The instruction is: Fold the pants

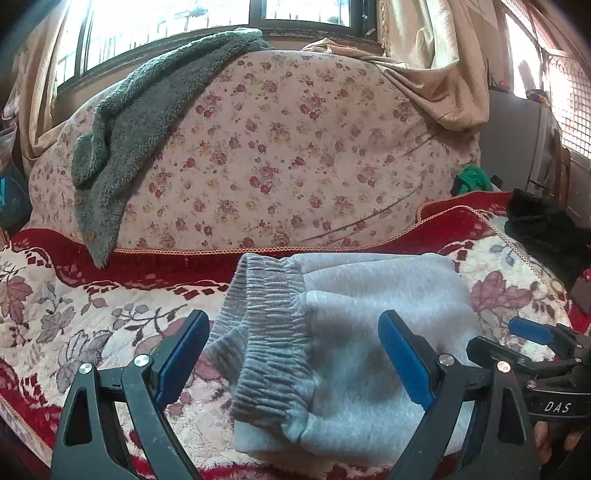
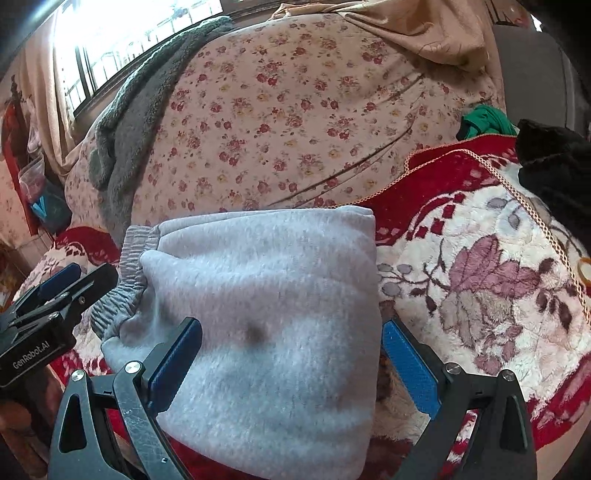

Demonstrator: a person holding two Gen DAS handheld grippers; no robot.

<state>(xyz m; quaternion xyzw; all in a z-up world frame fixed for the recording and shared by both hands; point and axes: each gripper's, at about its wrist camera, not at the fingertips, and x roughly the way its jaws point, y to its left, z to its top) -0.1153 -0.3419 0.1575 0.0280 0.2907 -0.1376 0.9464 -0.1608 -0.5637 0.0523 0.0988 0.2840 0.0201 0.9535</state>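
Both my claws, left gripper (image 1: 293,354) and right gripper (image 2: 291,363), spread wide, empty; folded grey pants (image 2: 266,295) on red floral blanket (image 2: 480,280) below, floral bedding pile (image 1: 295,147) and window (image 1: 166,22) ahead

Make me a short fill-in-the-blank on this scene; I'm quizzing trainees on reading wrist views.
1. The folded pants are light ____ in colour.
2. Both the left tool and the right tool stand ____, gripping nothing.
3. The pants lie on a red and white ____.
4. A fuzzy ____ garment drapes over the flowered bedding.

Missing words: grey; open; blanket; green
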